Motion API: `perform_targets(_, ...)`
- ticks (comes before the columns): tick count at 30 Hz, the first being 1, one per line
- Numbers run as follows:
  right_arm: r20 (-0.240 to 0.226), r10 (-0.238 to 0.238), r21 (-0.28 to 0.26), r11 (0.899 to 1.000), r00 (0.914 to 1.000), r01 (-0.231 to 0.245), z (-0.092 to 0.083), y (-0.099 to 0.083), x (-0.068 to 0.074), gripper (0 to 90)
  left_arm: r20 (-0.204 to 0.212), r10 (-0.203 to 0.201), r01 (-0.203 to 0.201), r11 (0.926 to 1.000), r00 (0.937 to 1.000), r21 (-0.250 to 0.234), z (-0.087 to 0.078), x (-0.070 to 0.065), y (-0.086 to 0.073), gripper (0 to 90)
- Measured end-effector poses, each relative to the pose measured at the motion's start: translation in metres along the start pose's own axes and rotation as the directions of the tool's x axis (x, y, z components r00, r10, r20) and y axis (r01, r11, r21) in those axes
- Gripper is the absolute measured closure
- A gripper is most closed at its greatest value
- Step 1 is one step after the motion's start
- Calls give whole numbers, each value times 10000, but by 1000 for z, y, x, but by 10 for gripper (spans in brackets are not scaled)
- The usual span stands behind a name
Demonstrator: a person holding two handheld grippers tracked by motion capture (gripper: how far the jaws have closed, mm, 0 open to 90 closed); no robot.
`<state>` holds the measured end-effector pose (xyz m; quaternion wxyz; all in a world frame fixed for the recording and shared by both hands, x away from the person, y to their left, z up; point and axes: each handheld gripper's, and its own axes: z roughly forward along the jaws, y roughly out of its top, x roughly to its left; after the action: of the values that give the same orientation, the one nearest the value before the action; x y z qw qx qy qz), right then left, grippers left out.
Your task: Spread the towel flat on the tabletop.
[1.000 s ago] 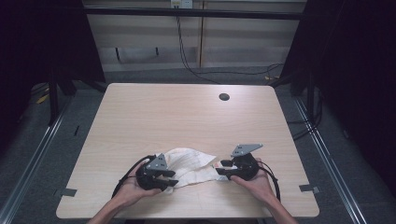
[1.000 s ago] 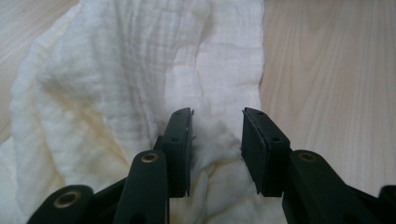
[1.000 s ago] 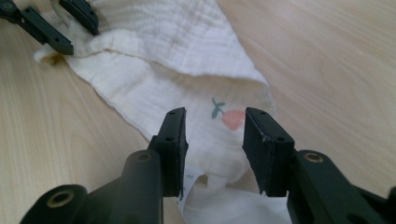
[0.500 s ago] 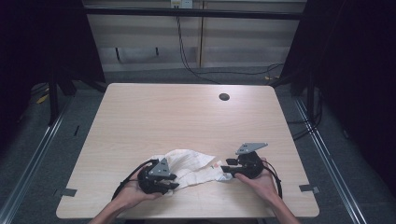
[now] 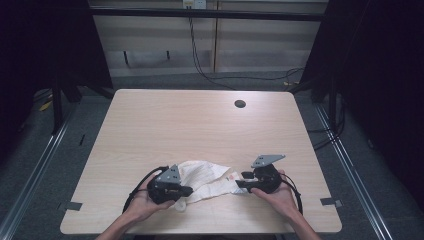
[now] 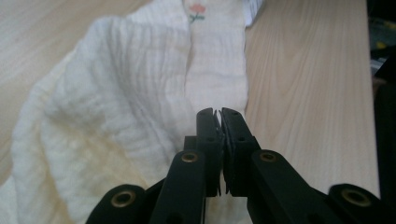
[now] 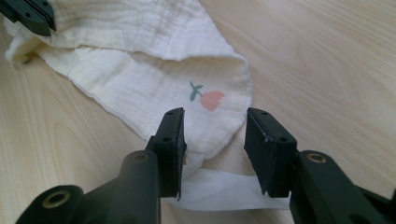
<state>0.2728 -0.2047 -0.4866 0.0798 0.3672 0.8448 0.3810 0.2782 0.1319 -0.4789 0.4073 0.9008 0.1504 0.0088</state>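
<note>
Lying crumpled on the bench, the cloth runs left to right between both grippers; left gripper jaws closed, cloth grip uncertain; right gripper jaws apart, holding nothing

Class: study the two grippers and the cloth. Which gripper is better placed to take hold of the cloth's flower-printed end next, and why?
Probably the right gripper. Its jaws stand open around the cloth's end, just short of the flower print. The left gripper looks shut at the cloth's opposite end, far from the flower.
</note>
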Motion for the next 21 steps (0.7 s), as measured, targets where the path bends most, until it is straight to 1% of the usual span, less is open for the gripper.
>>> perform_targets(1,0,0,0,10000,10000,0,0,0,0,580,0,0,0,10000,10000,0,0,0,0,870)
perform_targets(2,-12,20,-54,10000,10000,-20,-2,0,0,575,120,-93,97,9995,9999,-291,-3,1,3,870)
perform_targets(5,-29,75,-127,9999,10000,-75,-3,0,-1,569,79,-135,138,9990,9999,-434,-6,2,6,870)
perform_targets(7,-116,104,-148,9998,9999,-105,-2,-1,0,558,1,-333,332,9967,9994,-737,-10,5,7,872)
perform_targets(8,-78,110,-39,9999,9999,-110,-2,0,0,553,-15,-494,491,9946,9988,-910,-14,8,8,873)
perform_targets(11,-121,29,-47,10000,9999,-29,-1,0,1,548,-54,-559,551,9932,9984,-1024,-18,11,7,876)
perform_targets(12,-156,68,13,10000,9999,-67,1,-1,3,531,-13,-773,765,9899,9970,-1194,-22,14,6,877)
perform_targets(13,-156,68,13,10000,9999,-67,1,-1,3,531,-13,-773,765,9899,9970,-1194,-22,14,6,878)
perform_targets(14,-143,64,57,10000,9999,-64,1,-1,4,526,-99,-768,750,9895,9970,-1239,-26,15,6,878)
perform_targets(15,-197,20,31,10000,9998,-20,2,-1,4,511,-93,-796,776,9879,9968,-1340,-28,17,6,878)
perform_targets(16,-87,75,137,9999,9999,-74,3,-1,5,498,-136,-847,819,9859,9963,-1462,-31,18,7,878)
perform_targets(17,-109,2,231,9997,9999,0,5,-2,5,476,-184,-892,852,9836,9958,-1592,-35,21,7,879)
perform_targets(19,-67,9,237,9997,10000,-7,6,-3,5,464,-227,-907,858,9829,9956,-1632,-37,22,7,880)
perform_targets(20,-4,46,316,9995,10000,-46,7,-4,5,445,-180,-1017,967,9782,9947,-1839,-40,23,6,880)
perform_targets(21,-71,-1,323,9995,10000,4,7,-5,5,446,-180,-1017,967,9782,9947,-1839,-40,23,6,881)
